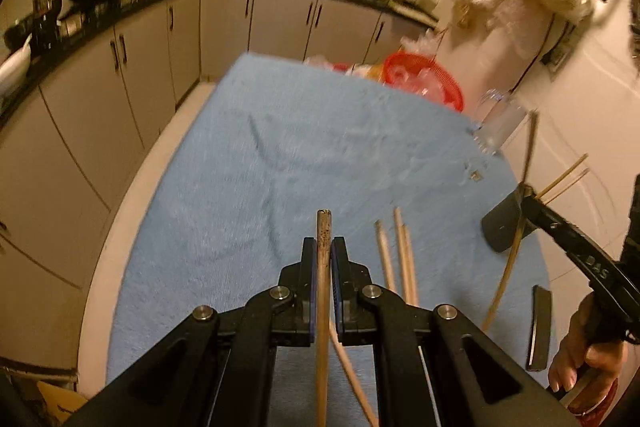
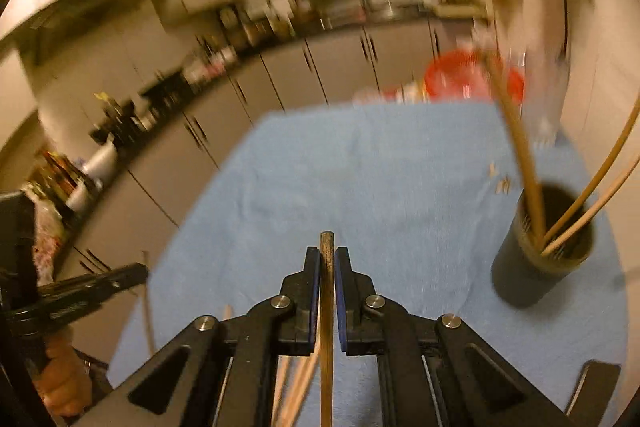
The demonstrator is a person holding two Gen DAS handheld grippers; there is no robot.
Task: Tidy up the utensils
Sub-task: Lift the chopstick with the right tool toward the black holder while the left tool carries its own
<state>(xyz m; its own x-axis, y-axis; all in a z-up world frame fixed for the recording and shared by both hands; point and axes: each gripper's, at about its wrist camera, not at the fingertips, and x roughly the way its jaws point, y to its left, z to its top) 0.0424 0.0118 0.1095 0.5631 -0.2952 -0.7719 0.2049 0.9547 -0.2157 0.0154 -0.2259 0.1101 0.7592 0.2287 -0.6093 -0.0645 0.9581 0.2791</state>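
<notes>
My left gripper [image 1: 323,251] is shut on a wooden chopstick [image 1: 323,223] whose dark tip pokes out past the pads, above a blue towel [image 1: 260,187]. Three loose chopsticks [image 1: 400,255] lie on the towel just to its right. My right gripper [image 2: 327,259] is shut on another chopstick [image 2: 327,239]. It also shows in the left wrist view as the right gripper [image 1: 526,193], in front of the black holder [image 1: 500,227]. The black holder [image 2: 520,279] stands upright at the right with several chopsticks [image 2: 516,135] leaning in it. The left gripper [image 2: 134,274] appears at the far left.
A red basket [image 1: 428,79] and a clear glass [image 1: 500,123] stand at the towel's far right edge. A flat black piece [image 1: 540,327] lies near a hand [image 1: 580,359]. Grey cabinets [image 1: 132,67] under a cluttered counter run along the left and back.
</notes>
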